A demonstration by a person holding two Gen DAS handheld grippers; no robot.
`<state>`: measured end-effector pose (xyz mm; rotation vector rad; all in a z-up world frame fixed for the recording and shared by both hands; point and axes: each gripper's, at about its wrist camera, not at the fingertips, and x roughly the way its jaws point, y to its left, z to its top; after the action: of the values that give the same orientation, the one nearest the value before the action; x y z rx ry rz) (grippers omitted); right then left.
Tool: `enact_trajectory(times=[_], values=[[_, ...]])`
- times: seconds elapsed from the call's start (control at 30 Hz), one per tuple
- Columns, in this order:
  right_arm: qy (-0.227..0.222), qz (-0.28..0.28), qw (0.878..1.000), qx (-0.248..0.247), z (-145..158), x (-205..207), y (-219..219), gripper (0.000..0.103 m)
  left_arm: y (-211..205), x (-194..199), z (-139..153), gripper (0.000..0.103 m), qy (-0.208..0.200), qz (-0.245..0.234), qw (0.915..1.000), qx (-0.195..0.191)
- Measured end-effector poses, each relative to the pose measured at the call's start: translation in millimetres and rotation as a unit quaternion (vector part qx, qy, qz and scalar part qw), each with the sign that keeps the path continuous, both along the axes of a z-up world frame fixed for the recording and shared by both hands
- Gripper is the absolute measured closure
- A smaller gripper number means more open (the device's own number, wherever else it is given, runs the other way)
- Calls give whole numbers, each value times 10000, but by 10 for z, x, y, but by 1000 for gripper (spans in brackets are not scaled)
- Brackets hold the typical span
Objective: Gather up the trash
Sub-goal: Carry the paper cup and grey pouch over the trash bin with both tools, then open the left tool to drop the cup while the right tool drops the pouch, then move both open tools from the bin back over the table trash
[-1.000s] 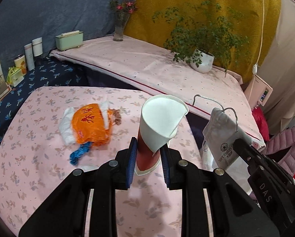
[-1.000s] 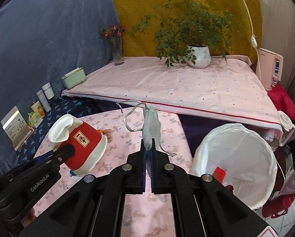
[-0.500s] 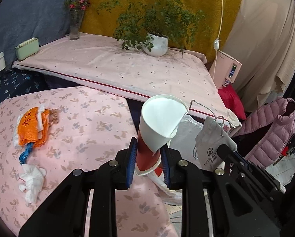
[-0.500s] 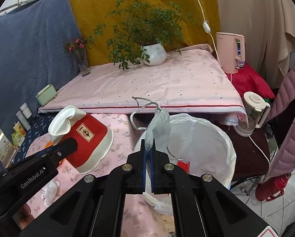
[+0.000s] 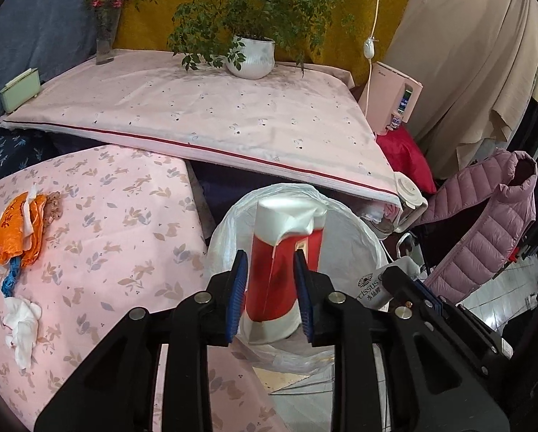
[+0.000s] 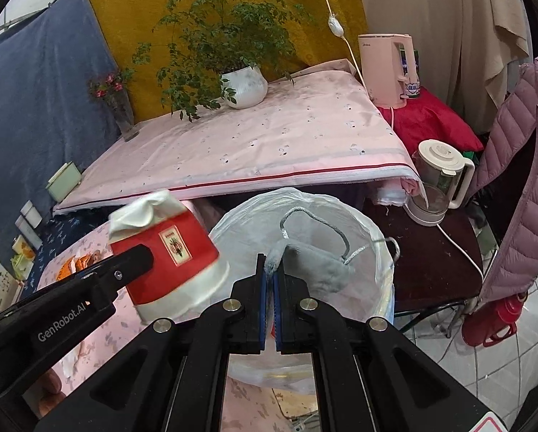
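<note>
A red and white paper cup [image 5: 279,270] stands between the blue pads of my left gripper [image 5: 270,288], whose jaws are opening. The cup looks blurred and no longer squashed, and it hangs over the white-lined trash bin [image 5: 355,237]. In the right wrist view the same cup [image 6: 168,252] tilts beyond the left finger [image 6: 132,262]. My right gripper [image 6: 270,273] is shut on a grey drawstring pouch [image 6: 319,266], which it holds above the bin [image 6: 370,230]. The pouch [image 5: 377,284] also shows beside the bin in the left wrist view.
On the pink floral table [image 5: 125,237] lie an orange wrapper [image 5: 17,230], a blue scrap [image 5: 11,273] and a crumpled white tissue [image 5: 20,324]. A potted plant [image 5: 251,57] stands behind. A kettle [image 6: 438,180], pink jacket [image 5: 485,237] and red flask [image 6: 492,324] crowd the bin's right.
Both grippers swung right from over the table to over the bin. The left jaws have widened and the cup has sprung from a crushed cone into a rounder, upright shape.
</note>
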<state>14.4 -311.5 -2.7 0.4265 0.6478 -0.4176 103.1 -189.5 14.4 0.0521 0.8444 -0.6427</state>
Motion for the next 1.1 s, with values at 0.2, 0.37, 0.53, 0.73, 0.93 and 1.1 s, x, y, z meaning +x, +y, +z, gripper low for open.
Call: enact_trajectory(times=[0.2,0.37,0.53,0.73,0.93,1.1], values=[[-27,-54,9999,91,-20,0,-34,91,12,16,-14,46,-51,184,9998,35],[-61,-37,10000,41,15,-1,-5,82,99,59,-12,46,-56,328,9994,27],[-74,-8,10000,-15,52,10,51,78,194,62,4,46,-131,434,9990,44],[-78,87,9999,-108,105,38,170,76,313,64,39,46,-222,552,9982,56],[-58,191,9997,-159,137,79,299,76,487,82,51,46,-263,705,9972,54],[-41,298,9994,-186,145,125,429,73,666,109,21,46,-250,871,9959,79]])
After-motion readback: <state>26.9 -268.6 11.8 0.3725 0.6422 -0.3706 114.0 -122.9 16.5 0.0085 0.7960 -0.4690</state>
